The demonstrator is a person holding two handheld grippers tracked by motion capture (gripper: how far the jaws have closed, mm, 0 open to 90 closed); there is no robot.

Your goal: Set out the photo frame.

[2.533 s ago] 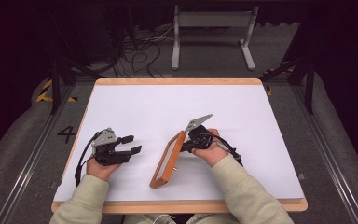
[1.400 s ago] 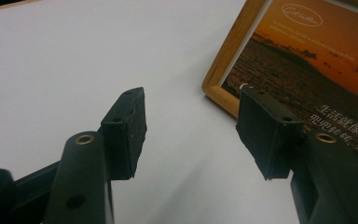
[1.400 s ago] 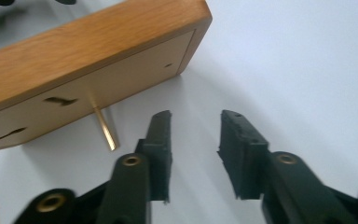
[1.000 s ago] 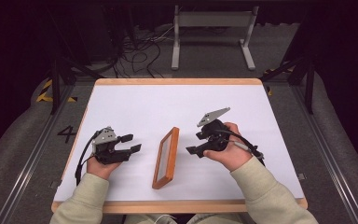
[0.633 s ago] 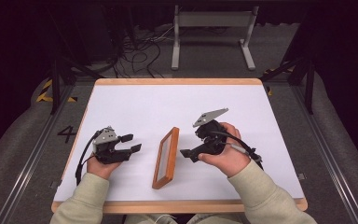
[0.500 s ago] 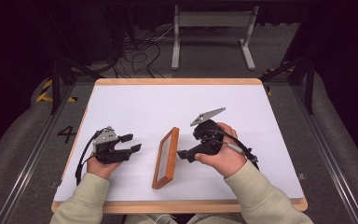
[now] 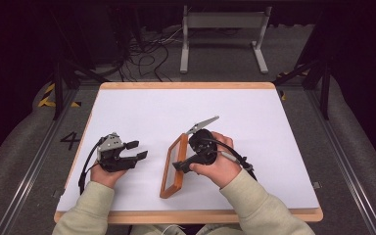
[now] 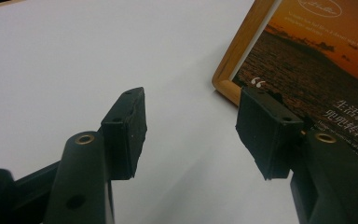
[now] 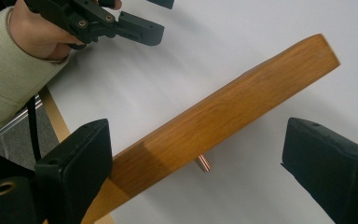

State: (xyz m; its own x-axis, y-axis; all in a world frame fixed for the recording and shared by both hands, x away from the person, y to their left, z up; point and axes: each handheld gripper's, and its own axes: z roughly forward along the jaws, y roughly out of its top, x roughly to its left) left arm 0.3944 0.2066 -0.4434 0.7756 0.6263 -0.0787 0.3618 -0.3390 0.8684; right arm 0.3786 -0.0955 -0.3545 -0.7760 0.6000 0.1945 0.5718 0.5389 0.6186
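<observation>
Wooden picture frame (image 7: pixel 172 165) mid-table, right gripper (image 7: pixel 182 166) jaws spread astride its edge, seemingly untouching, left gripper (image 7: pixel 136 150) agape, empty

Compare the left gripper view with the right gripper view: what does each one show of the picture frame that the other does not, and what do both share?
The left gripper view shows the front of the wooden picture frame: a sunset seascape print with white lettering, seen past the open left gripper.

The right gripper view shows the frame's plain wooden edge, a small copper-coloured peg beneath it, and the person's other hand in a pale sleeve. The open right gripper has a jaw on either side of the edge.

Both show the white tabletop, the wooden frame and two open black jaws.
</observation>
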